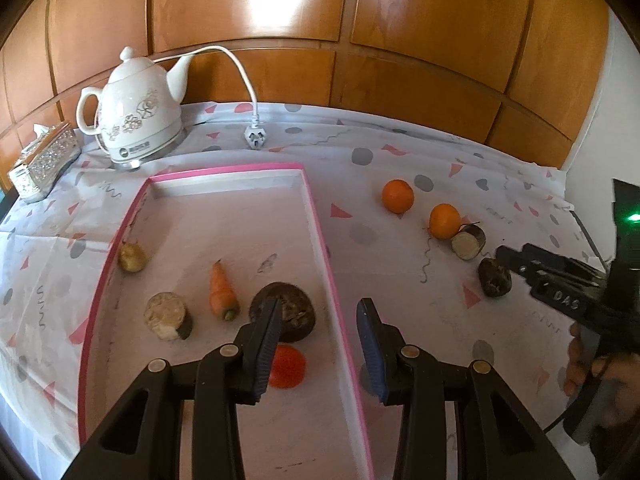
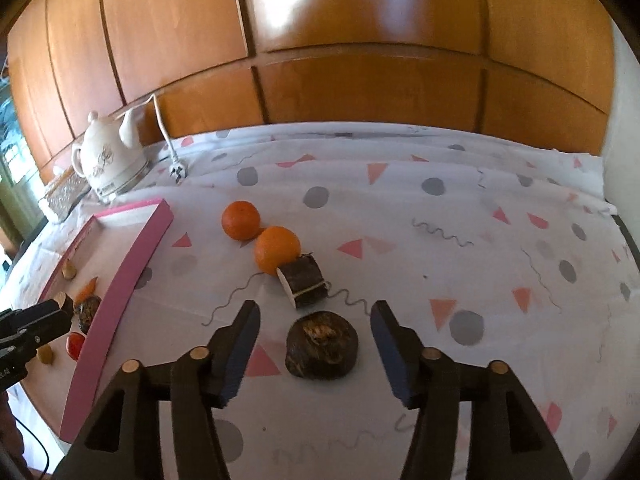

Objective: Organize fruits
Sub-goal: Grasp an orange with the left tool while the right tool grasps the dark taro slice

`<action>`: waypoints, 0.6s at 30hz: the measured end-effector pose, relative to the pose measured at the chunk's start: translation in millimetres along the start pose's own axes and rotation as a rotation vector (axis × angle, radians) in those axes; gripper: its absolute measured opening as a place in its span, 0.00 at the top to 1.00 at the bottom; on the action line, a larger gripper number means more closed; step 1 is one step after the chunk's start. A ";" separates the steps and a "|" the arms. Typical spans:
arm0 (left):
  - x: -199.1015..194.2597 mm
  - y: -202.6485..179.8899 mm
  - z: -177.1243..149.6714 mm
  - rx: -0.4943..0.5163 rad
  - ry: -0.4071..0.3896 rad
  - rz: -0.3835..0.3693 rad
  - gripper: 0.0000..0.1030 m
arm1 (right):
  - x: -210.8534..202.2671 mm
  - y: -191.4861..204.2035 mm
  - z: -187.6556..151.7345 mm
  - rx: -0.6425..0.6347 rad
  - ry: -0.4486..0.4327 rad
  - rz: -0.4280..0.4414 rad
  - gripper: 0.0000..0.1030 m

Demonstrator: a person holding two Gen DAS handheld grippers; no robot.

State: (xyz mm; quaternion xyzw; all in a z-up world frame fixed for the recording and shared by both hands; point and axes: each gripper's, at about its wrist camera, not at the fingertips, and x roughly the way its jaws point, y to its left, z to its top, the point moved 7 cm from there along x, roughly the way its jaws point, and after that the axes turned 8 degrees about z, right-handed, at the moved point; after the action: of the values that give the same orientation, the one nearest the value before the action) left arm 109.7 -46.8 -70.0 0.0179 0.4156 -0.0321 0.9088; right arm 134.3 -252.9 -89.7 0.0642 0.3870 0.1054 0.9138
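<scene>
L gripper (image 1: 320,344) hangs over the pink tray (image 1: 320,216), jaws apart w/ nothing btwn them. In tray: carrot (image 1: 222,292), dark lump (image 1: 294,306), pale cut piece (image 1: 166,316), red slice (image 1: 288,366), small potato (image 1: 133,257). R gripper (image 2: 314,354) open, pads either side of a dark lump (image 2: 322,344) on the tablecloth (image 2: 500,248), not touching. Two oranges (image 2: 241,220) (image 2: 277,250) and a cut root piece (image 2: 304,282) lie just beyond.

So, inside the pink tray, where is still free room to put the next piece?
The far half of the pink tray, between its back wall and the carrot, is bare. The near end by the left wrist camera is bare too. The middle is crowded: carrot, dark round piece, pale cut piece, red piece.
</scene>
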 end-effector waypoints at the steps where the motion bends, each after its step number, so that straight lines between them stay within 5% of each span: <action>1: 1.1 -1.9 1.4 0.001 0.001 -0.002 0.62 | 3.1 0.1 0.0 -0.003 0.008 0.005 0.41; 14: 32.6 -38.5 45.6 -0.013 0.044 -0.058 0.62 | 44.6 -6.0 9.7 -0.016 0.072 0.029 0.41; 18: 51.4 -49.1 59.1 -0.028 0.073 -0.070 0.62 | 55.5 -7.9 11.3 -0.007 0.083 0.043 0.70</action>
State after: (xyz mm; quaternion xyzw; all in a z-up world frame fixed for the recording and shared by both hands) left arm 184.2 -101.5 -70.5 -0.0084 0.4495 -0.0573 0.8914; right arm 181.2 -247.5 -121.9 0.0652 0.4228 0.1291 0.8946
